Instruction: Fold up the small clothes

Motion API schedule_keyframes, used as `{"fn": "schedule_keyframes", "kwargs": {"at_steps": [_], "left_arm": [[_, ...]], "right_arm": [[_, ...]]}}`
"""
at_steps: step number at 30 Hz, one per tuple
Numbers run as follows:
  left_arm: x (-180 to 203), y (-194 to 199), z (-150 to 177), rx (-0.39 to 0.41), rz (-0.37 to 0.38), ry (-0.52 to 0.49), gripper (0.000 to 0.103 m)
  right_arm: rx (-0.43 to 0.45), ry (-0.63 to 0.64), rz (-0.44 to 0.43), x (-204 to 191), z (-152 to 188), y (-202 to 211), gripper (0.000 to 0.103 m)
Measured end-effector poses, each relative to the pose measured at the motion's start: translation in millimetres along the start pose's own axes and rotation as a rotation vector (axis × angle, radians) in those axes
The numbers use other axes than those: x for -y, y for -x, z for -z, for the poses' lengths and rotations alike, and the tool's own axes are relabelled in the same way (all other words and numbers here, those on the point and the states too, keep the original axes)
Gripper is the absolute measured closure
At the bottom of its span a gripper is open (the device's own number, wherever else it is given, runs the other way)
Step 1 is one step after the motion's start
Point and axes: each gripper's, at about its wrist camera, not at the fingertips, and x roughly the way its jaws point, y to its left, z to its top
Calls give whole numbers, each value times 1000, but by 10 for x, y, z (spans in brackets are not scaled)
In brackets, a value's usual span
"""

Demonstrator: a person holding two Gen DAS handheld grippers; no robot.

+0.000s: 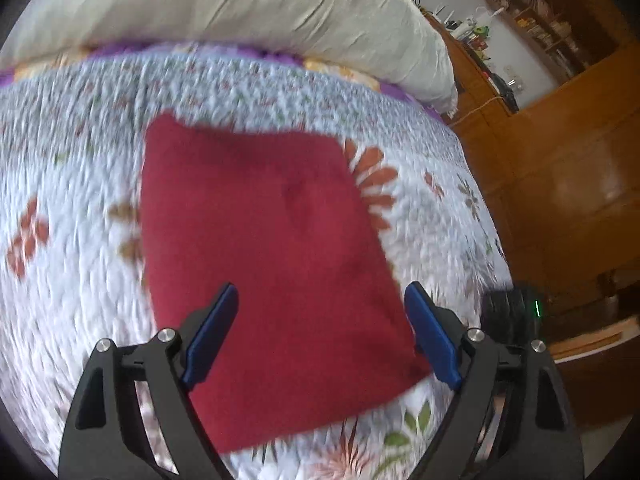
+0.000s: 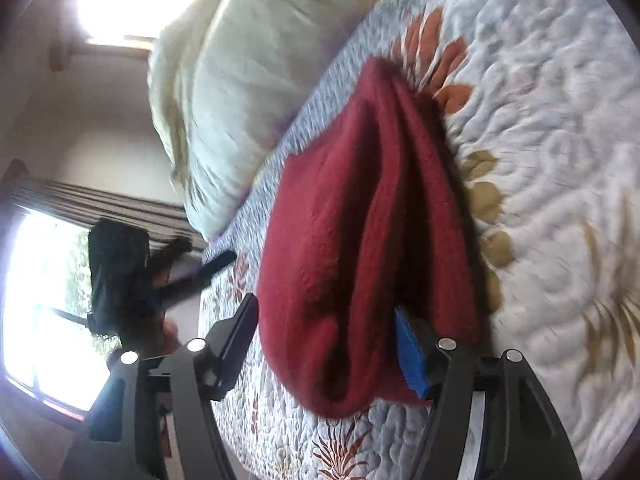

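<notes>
A dark red cloth lies as a flat, folded rectangle on the floral quilt. My left gripper hovers open over its near edge, blue pads wide apart and holding nothing. In the right wrist view the same red cloth shows soft ridges along its length. My right gripper is open at the cloth's near end, and the cloth's edge lies over the blue pad of one finger. Both views are motion-blurred.
A large cream pillow lies along the far side of the bed. Wooden furniture and shelves stand past the bed's right edge. The left gripper's black body shows at the bed's edge before bright windows.
</notes>
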Motion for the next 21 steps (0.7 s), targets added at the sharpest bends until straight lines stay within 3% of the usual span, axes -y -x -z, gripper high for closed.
{"fn": "schedule_keyframes", "kwargs": {"at_steps": [2, 3, 4, 7, 11, 12, 13, 14, 17, 21], "left_arm": [[-65, -36, 124, -18, 1, -11, 19], [-72, -50, 161, -24, 9, -19, 19], [-66, -76, 191, -31, 16, -31, 19], [-12, -95, 258, -34, 77, -51, 19], [111, -202, 358, -52, 184, -94, 19], [111, -295, 387, -81, 199, -96, 19], [94, -379, 414, -98, 199, -94, 19], [83, -433, 437, -106, 198, -95, 19], [55, -507, 493, -109, 216, -103, 19], [34, -473, 523, -93, 249, -89, 19]], "right_arm": [[-61, 14, 16, -41, -63, -139, 43], [-76, 24, 40, -52, -80, -180, 53], [-88, 58, 74, -78, -96, -207, 77], [-47, 77, 110, -36, -143, -59, 86], [-10, 62, 127, 150, -121, 88, 84], [-26, 70, 133, 167, -113, 55, 82], [-37, 74, 127, 171, -121, 49, 71], [-19, 78, 133, 138, -155, 92, 62], [119, 90, 115, -68, -395, 320, 58], [63, 84, 125, -216, -796, 9, 56]]}}
